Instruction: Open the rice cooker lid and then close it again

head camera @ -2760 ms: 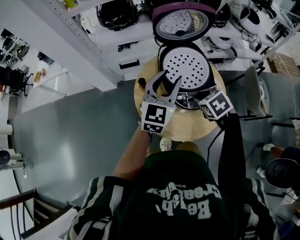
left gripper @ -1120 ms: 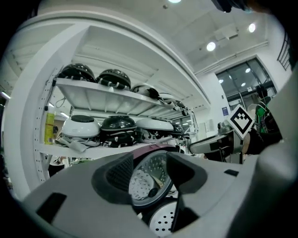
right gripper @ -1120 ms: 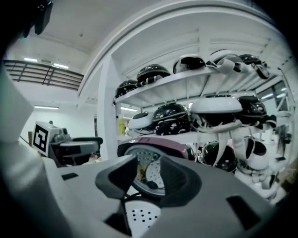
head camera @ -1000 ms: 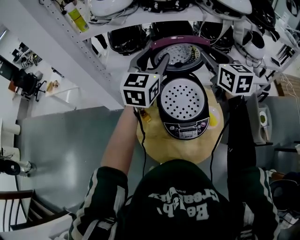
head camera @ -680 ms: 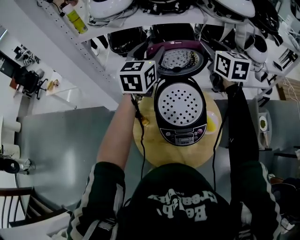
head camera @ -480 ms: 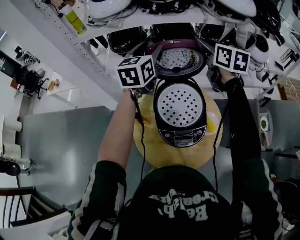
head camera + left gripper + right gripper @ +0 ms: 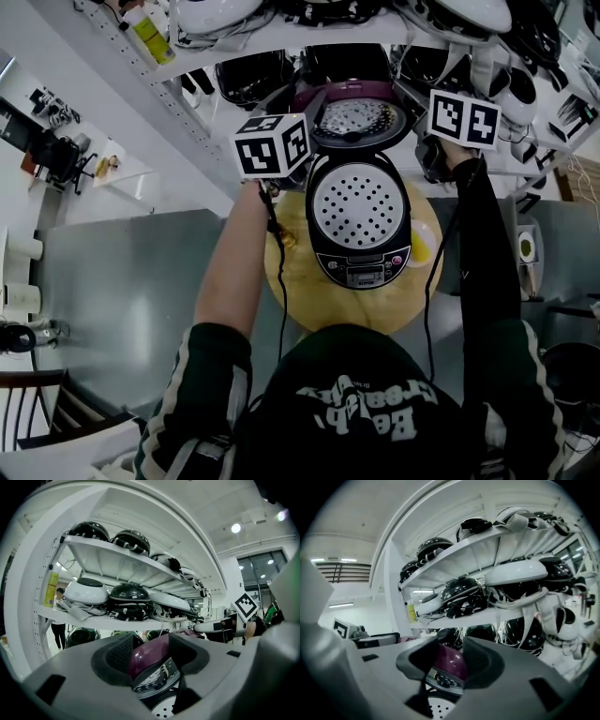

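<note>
From the head view we look down on the rice cooker (image 7: 361, 225), which stands on a round wooden table (image 7: 314, 305) with its control panel toward us and a perforated white plate showing in its mouth. Its purple-rimmed lid (image 7: 354, 112) stands raised at the far side, its inner face turned toward us. The left gripper (image 7: 307, 105) reaches the lid's left edge and the right gripper (image 7: 409, 94) its right edge, each with its marker cube just beside the cooker. Behind the table we see white shelving (image 7: 187, 103) crowded with other cookers, and a yellow-green bottle (image 7: 145, 33) on an upper shelf. In the left gripper view the two dark pads stand at a middling gap with the purple rim of the lid filling the space between them, so we read the jaws as clamped on the lid; the perforated plate shows below, and the right gripper's marker cube appears at the far right. In the right gripper view the jaws likewise sit partly closed, with the purple rim caught between the pads, and the shelves of black and white cookers rise behind it.
</note>
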`<state>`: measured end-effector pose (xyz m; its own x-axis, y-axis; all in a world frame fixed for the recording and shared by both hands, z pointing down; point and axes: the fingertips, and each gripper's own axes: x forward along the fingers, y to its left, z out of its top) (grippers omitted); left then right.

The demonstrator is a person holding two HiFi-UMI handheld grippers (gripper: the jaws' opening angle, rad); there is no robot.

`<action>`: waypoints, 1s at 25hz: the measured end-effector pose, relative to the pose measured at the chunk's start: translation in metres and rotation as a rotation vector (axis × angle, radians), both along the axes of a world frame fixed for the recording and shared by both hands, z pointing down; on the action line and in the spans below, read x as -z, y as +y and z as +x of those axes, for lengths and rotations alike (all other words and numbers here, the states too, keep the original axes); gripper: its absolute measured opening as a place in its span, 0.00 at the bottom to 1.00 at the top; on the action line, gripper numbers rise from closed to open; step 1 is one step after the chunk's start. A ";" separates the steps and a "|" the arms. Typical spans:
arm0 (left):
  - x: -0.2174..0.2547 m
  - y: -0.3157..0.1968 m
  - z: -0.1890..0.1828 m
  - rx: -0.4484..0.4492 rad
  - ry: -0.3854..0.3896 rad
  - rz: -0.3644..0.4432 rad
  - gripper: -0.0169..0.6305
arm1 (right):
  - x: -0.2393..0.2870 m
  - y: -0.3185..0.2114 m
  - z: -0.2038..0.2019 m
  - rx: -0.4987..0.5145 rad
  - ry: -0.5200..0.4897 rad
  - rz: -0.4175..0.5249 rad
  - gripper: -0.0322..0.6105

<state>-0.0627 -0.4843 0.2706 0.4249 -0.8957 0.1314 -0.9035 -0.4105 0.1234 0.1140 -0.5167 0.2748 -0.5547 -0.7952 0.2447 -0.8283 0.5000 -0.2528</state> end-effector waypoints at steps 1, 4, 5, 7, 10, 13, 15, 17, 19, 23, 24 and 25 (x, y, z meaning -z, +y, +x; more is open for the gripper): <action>0.000 0.004 0.000 -0.003 -0.001 0.000 0.38 | 0.000 0.004 0.000 0.001 -0.002 0.000 0.30; -0.003 0.018 0.002 -0.012 -0.013 0.005 0.38 | -0.002 0.018 0.002 0.006 -0.008 -0.004 0.30; -0.003 0.024 0.003 -0.016 -0.016 0.008 0.38 | -0.003 0.023 0.002 0.009 -0.009 -0.006 0.30; -0.004 0.036 0.004 -0.024 -0.013 0.013 0.38 | -0.005 0.035 0.003 0.014 -0.011 -0.010 0.30; -0.009 0.055 0.005 -0.040 -0.004 0.013 0.38 | -0.010 0.055 0.005 0.018 -0.022 -0.014 0.31; -0.020 0.077 0.011 -0.065 -0.019 0.006 0.38 | -0.019 0.078 0.009 0.017 -0.025 -0.015 0.32; -0.026 0.090 0.015 -0.076 -0.028 0.009 0.38 | -0.026 0.092 0.012 0.017 -0.023 -0.014 0.32; -0.034 0.103 0.017 -0.081 -0.032 0.010 0.38 | -0.034 0.105 0.013 0.024 -0.016 -0.019 0.32; -0.041 0.115 0.019 -0.090 -0.033 0.004 0.38 | -0.042 0.118 0.013 0.035 -0.007 -0.031 0.33; -0.055 0.135 0.024 -0.116 -0.034 -0.015 0.38 | -0.056 0.142 0.015 0.048 0.007 -0.055 0.33; -0.059 0.140 0.026 -0.124 -0.041 -0.019 0.38 | -0.061 0.147 0.015 0.052 0.013 -0.061 0.33; -0.064 0.144 0.028 -0.133 -0.051 -0.023 0.38 | -0.065 0.153 0.015 0.056 0.020 -0.068 0.33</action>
<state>-0.0344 -0.3401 0.3345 0.5320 -0.8283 0.1757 -0.8465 -0.5247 0.0896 0.1294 -0.3639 0.3399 -0.5927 -0.7441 0.3083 -0.8045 0.5283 -0.2715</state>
